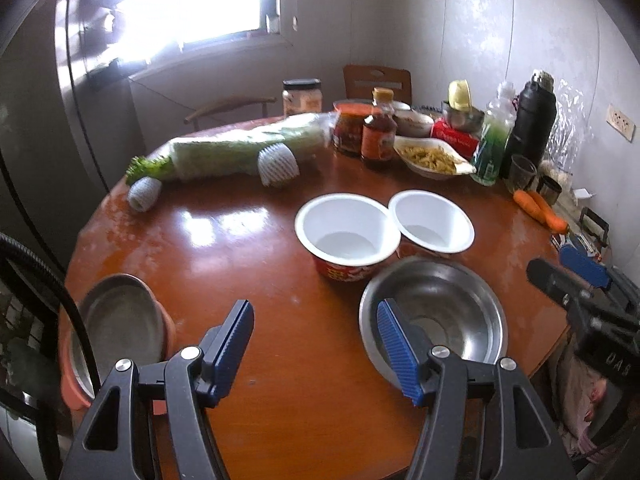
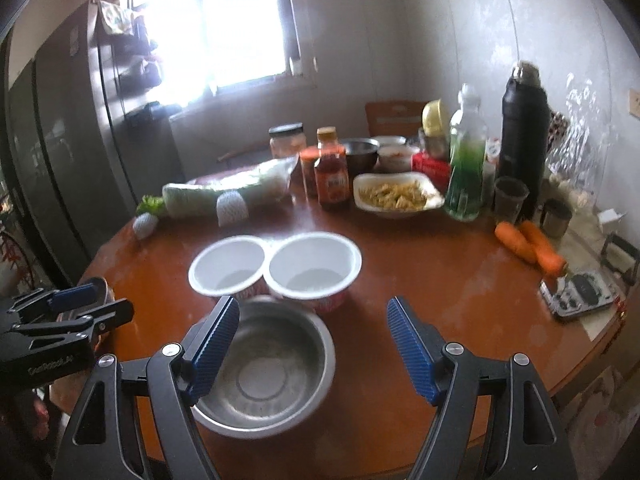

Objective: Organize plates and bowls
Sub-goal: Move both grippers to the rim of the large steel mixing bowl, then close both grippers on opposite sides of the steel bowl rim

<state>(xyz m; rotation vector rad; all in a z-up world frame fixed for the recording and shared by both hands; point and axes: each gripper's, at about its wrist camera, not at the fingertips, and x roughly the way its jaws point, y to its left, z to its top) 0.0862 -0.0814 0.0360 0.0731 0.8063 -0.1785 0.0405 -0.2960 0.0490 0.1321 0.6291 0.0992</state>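
A steel bowl (image 1: 440, 308) (image 2: 272, 376) sits near the front edge of the round wooden table (image 1: 248, 240). Just behind it two white paper bowls (image 1: 346, 228) (image 1: 432, 220) stand side by side, also in the right wrist view (image 2: 228, 266) (image 2: 314, 264). A pink-rimmed steel dish (image 1: 120, 320) lies at the table's left edge. My left gripper (image 1: 316, 312) hangs open over bare table between the dish and the steel bowl. My right gripper (image 2: 312, 308) is open above the steel bowl's right side, with nothing between its fingers. Each gripper shows in the other's view (image 1: 568, 276) (image 2: 100, 304).
At the back lie a wrapped cabbage (image 1: 240, 152), sauce bottles (image 1: 378, 132), a dish of food (image 1: 432, 156), a green bottle (image 1: 494, 140) and a black flask (image 1: 532, 120). Carrots (image 1: 540, 208) lie at the right. A fridge (image 2: 60, 160) stands left.
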